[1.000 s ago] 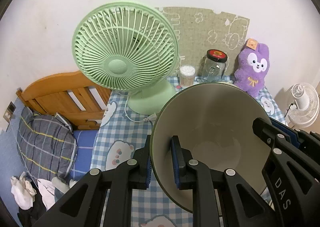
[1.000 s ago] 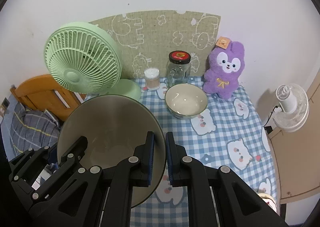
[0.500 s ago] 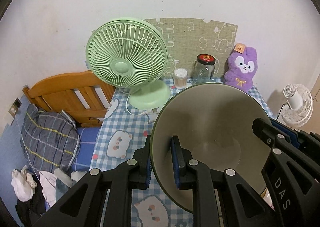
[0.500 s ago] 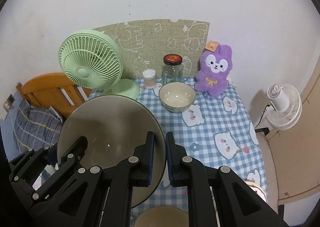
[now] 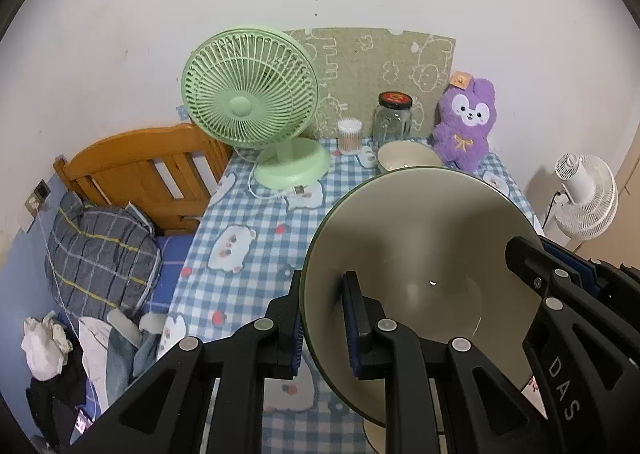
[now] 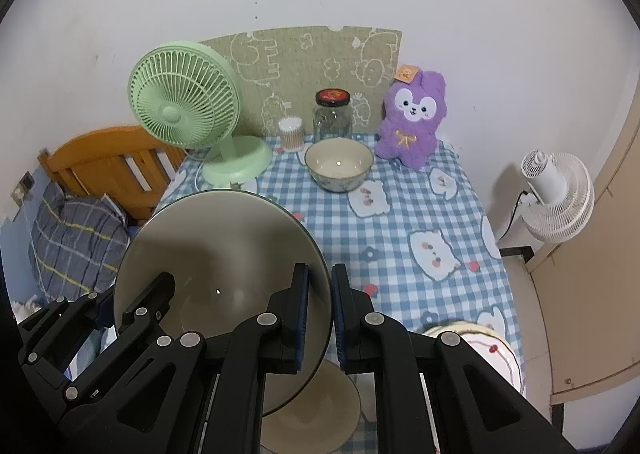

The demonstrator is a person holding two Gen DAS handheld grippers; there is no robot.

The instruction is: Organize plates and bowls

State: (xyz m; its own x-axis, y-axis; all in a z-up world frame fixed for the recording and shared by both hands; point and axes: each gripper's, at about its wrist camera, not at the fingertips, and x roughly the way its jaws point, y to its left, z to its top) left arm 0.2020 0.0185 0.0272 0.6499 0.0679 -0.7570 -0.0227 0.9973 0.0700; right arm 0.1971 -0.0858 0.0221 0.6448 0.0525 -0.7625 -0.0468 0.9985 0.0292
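I look down on a table under a blue checked cloth [image 6: 404,222] pushed against a white wall, with a wooden bed frame [image 5: 140,170] at nine o'clock off its edge.

The large beige bowl [image 5: 424,254] is what I carry: it hangs tilted above the near part of the table, held by both tools at once. My left gripper [image 5: 322,328] is clamped on its rim at about eight o'clock of the bowl, one pad outside and one inside. My right gripper [image 6: 319,316] pinches the opposite rim, at about four o'clock of the bowl in its own view.

A green desk fan [image 6: 188,110] stands at ten o'clock on the table, and a white fan [image 6: 556,194] sits off the table at three o'clock. A purple plush rabbit [image 6: 412,122] leans on the wall at one o'clock.

Under the carried bowl, at six o'clock, a flat beige dish [image 6: 320,406] lies on the cloth. A patterned plate [image 6: 496,354] rests at five o'clock. A small bowl [image 6: 339,163] sits at twelve o'clock, just in front of a glass jar with a dark lid [image 6: 333,114] and a tub of cotton swabs [image 6: 291,133].
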